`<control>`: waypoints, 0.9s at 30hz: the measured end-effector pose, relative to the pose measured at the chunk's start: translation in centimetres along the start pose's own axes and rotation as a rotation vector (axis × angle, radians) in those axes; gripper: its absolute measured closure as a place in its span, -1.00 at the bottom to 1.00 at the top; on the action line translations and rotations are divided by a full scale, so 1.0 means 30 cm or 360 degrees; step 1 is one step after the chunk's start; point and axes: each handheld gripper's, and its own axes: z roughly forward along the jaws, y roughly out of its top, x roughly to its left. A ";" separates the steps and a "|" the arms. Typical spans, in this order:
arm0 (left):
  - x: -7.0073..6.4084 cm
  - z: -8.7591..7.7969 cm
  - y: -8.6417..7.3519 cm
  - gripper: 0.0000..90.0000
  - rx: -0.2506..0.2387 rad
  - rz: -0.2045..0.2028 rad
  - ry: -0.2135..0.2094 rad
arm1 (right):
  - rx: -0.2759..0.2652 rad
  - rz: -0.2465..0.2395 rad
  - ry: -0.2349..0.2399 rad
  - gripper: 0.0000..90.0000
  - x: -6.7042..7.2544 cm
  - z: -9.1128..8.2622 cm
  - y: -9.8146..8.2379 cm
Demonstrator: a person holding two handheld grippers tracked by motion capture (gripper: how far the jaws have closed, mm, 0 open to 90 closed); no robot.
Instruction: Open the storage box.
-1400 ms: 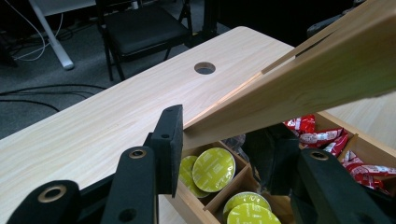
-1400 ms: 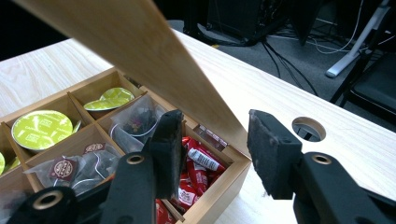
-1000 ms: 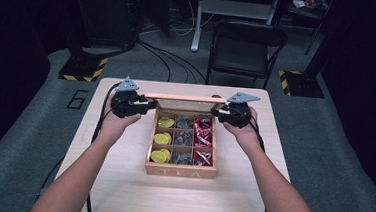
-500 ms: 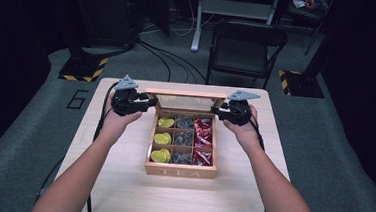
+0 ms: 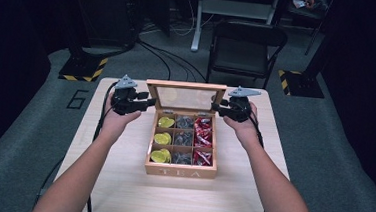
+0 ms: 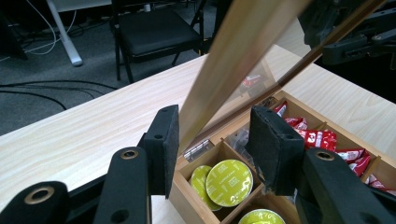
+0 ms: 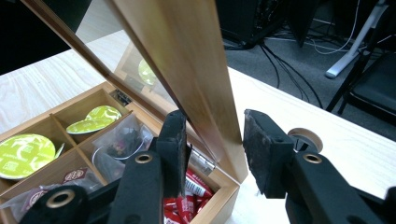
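Observation:
A wooden tea box [image 5: 181, 171] stands mid-table with its glass-paned lid [image 5: 185, 98] raised upright at the back. My left gripper [image 5: 150, 102] straddles the lid's left edge. Its jaws [image 6: 217, 140] have just been opening: one pad lies by the wood and the other stands clear, so it is open. My right gripper [image 5: 215, 107] straddles the right edge. Its jaws [image 7: 215, 144] have just been closing a little; one pad rests against the lid [image 7: 196, 70] and a thin gap shows at the other.
The box holds yellow-green capsules [image 5: 163, 137], dark sachets [image 5: 183, 138] and red sachets [image 5: 202, 139] in three columns. A black chair [image 5: 245, 45] stands beyond the table's far edge. Bare tabletop [image 5: 120, 181] lies on both sides of the box and in front of it.
The lid has swung up from a low tilt to upright. Both hands stay at its two upper corners, hardly moved.

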 end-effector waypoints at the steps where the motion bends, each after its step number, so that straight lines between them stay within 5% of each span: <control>1: -0.001 -0.002 -0.002 0.19 -0.0004 -0.0007 0.0003 | -0.0003 0.0002 -0.0007 0.34 0.000 0.002 0.001; 11: -0.003 -0.024 -0.029 0.18 -0.0001 -0.0046 0.0043 | 0.0021 0.0007 -0.0011 0.36 -0.010 0.011 0.018; 27: -0.061 -0.068 -0.084 0.19 0.0004 0.0005 0.0008 | 0.0030 0.0018 -0.0019 0.41 -0.029 0.033 0.041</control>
